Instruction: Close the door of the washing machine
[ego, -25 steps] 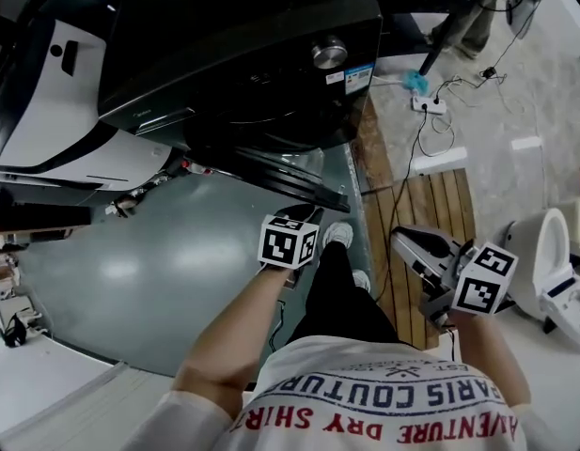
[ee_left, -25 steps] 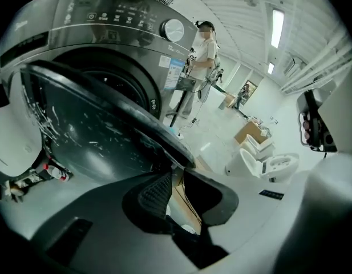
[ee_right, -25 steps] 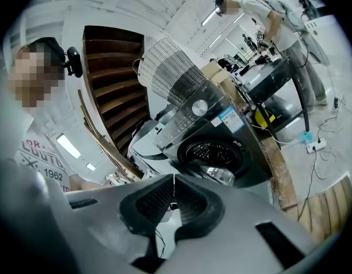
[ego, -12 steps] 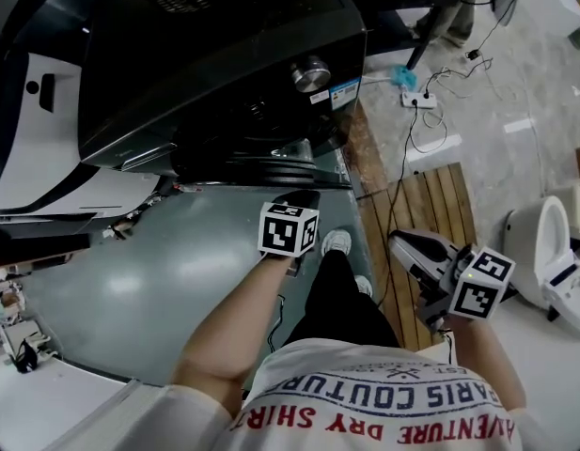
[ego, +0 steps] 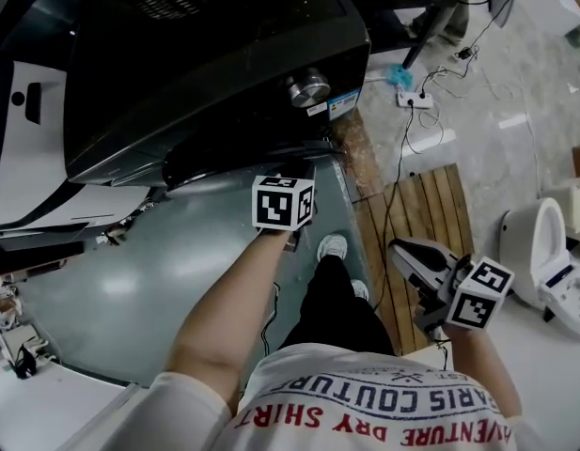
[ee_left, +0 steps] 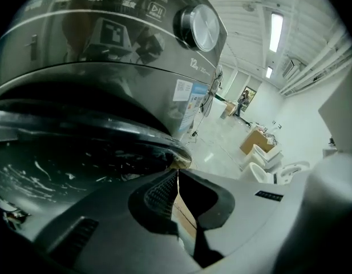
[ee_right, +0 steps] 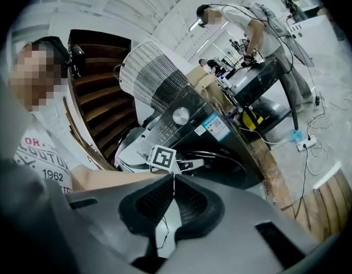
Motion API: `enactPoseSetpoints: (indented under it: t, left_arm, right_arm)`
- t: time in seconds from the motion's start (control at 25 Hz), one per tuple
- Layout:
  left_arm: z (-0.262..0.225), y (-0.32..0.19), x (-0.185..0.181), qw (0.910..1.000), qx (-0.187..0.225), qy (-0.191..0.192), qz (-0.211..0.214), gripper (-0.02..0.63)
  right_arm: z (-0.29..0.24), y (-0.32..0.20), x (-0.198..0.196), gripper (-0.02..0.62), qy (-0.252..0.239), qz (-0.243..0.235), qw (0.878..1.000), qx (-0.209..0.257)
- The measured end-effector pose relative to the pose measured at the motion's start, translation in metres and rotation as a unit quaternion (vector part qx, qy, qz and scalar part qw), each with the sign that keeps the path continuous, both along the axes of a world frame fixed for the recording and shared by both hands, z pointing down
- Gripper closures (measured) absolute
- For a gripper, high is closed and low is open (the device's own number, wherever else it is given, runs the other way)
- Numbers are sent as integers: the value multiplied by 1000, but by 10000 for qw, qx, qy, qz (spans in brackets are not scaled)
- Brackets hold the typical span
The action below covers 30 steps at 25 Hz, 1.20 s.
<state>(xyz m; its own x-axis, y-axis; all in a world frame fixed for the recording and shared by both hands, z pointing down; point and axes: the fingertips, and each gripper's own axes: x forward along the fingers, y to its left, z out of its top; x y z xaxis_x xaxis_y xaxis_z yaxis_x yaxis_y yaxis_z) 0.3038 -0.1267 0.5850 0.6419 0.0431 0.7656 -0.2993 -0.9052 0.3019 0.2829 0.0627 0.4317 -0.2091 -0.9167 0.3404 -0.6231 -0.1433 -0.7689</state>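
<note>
The black front-loading washing machine (ego: 205, 73) fills the top of the head view, with a silver knob (ego: 308, 87) on its panel. Its round glass door (ego: 261, 153) lies nearly flat against the front. My left gripper (ego: 297, 169) is shut with nothing between the jaws, and its tip rests at the door's rim (ee_left: 170, 153). In the left gripper view the dark door glass (ee_left: 61, 164) sits just ahead of the closed tips (ee_left: 177, 171). My right gripper (ego: 399, 248) hangs shut and empty over the wooden boards, well right of the machine (ee_right: 221, 147).
Wooden floor boards (ego: 421, 205) run to the right of the green floor (ego: 130, 280). A power strip with cables (ego: 409, 99) lies beyond them. White toilets (ego: 543, 252) stand at the right, a white appliance (ego: 36, 158) at the left. Another person (ee_right: 250, 21) works at a table behind.
The door has swung from standing out towards the machine's front. My left gripper moved forward with it. The right gripper shifted only slightly.
</note>
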Motion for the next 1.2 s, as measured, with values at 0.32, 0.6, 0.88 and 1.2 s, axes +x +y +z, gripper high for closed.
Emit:
enactPoseSetpoints:
  t: [0.32, 0.6, 0.88, 1.2]
  left_arm:
    - [0, -19, 12, 9988, 222, 170, -399, 581]
    - [6, -24, 23, 9931, 161, 261, -1128, 583]
    - [10, -22, 28, 9939, 56, 224, -1076, 583]
    - [-5, 1, 12, 9896, -715, 364, -1194, 581]
  right_arm:
    - [0, -6, 8, 572, 100, -49, 9999, -100]
    - [7, 0, 16, 572, 125, -76, 9996, -232]
    - [5, 4, 23, 572, 165, -2, 9997, -190]
    - [-4, -6, 13, 572, 184, -198, 9996, -10]
